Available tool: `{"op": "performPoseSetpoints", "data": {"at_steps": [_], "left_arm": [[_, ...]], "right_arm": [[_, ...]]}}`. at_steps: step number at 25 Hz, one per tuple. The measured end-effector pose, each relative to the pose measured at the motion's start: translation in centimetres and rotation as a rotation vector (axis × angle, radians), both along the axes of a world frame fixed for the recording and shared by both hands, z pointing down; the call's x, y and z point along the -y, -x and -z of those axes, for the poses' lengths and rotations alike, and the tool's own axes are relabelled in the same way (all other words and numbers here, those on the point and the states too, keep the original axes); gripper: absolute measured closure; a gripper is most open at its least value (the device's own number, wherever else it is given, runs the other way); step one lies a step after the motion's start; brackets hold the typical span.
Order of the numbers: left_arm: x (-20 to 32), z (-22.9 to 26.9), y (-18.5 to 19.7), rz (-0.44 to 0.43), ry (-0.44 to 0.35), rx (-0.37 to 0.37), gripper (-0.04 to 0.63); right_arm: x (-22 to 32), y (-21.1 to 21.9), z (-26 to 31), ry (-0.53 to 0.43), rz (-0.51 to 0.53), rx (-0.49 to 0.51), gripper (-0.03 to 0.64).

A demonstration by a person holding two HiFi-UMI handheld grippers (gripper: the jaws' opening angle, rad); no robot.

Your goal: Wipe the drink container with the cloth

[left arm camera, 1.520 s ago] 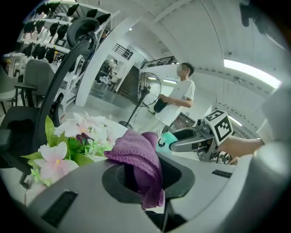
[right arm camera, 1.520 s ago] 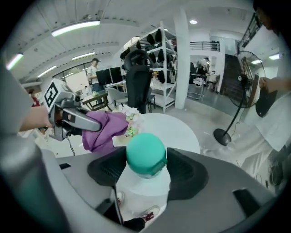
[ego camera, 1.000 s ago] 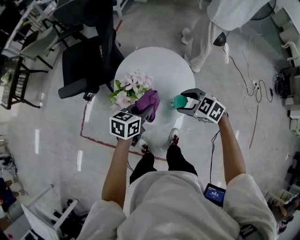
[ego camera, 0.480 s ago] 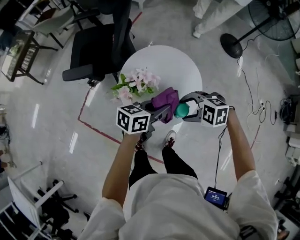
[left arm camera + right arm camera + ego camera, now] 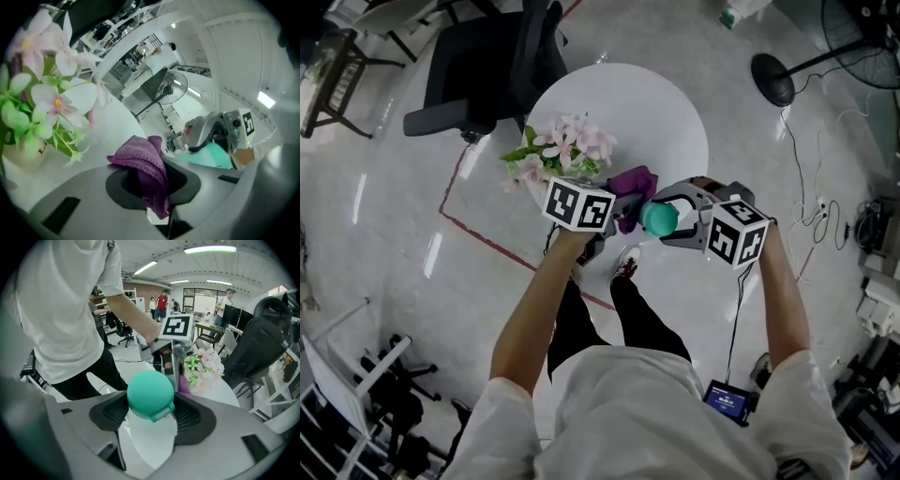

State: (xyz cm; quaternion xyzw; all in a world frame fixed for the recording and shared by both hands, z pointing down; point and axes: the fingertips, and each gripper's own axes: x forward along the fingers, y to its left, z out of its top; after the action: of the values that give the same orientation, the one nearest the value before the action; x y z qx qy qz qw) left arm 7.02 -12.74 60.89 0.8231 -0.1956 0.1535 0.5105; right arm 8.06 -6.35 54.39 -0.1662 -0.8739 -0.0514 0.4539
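My right gripper (image 5: 662,212) holds a teal drink container (image 5: 659,219) sideways over the near edge of the round white table (image 5: 656,103). In the right gripper view the rounded container (image 5: 150,394) sits between the two pads and touches both, while the jaws are opening slightly. A purple cloth (image 5: 635,184) is pinched in my left gripper (image 5: 619,208), bunched and hanging over the jaws (image 5: 146,164). The cloth sits right next to the container's left side; whether they touch I cannot tell. From the left gripper view the container (image 5: 213,155) shows teal behind the right gripper's grey body.
A vase of pink and white flowers (image 5: 555,156) stands at the table's left edge, close to my left gripper. A black office chair (image 5: 483,56) is beyond the table, a fan base (image 5: 773,80) at the upper right. Cables (image 5: 802,178) run over the floor on the right.
The two grippers have closed in on each other, from well apart to nearly meeting. The cloth now sits next to the container, and both have come nearer to my body.
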Motion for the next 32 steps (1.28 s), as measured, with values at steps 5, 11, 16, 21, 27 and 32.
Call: {"op": "performPoseSetpoints", "data": {"at_steps": [5, 11, 16, 21, 27, 32], "left_arm": [[0.3, -5.3, -1.0, -0.102, -0.001, 0.157, 0.523], [0.4, -11.0, -1.0, -0.191, -0.007, 0.352, 0.523], [0.3, -10.8, -0.8, -0.157, 0.000, 0.344, 0.520], [-0.1, -7.7, 1.1, -0.015, -0.042, 0.296, 0.520], [-2.4, -0.7, 3.5, 0.032, -0.181, 0.252, 0.520], [-3.5, 7.0, 5.8, 0.092, -0.384, 0.274, 0.520]], "right_arm": [[-0.1, -0.1, -0.2, 0.038, -0.005, 0.018, 0.307], [0.1, 0.0, -1.1, 0.042, -0.017, 0.036, 0.304], [0.1, -0.2, -1.3, 0.026, -0.055, 0.048, 0.302], [-0.2, -0.8, -2.3, 0.066, -0.133, 0.012, 0.276], [0.3, -1.1, 0.1, 0.156, -0.372, 0.143, 0.267], [0.5, -3.0, 4.0, 0.196, -0.600, 0.329, 0.267]]}}
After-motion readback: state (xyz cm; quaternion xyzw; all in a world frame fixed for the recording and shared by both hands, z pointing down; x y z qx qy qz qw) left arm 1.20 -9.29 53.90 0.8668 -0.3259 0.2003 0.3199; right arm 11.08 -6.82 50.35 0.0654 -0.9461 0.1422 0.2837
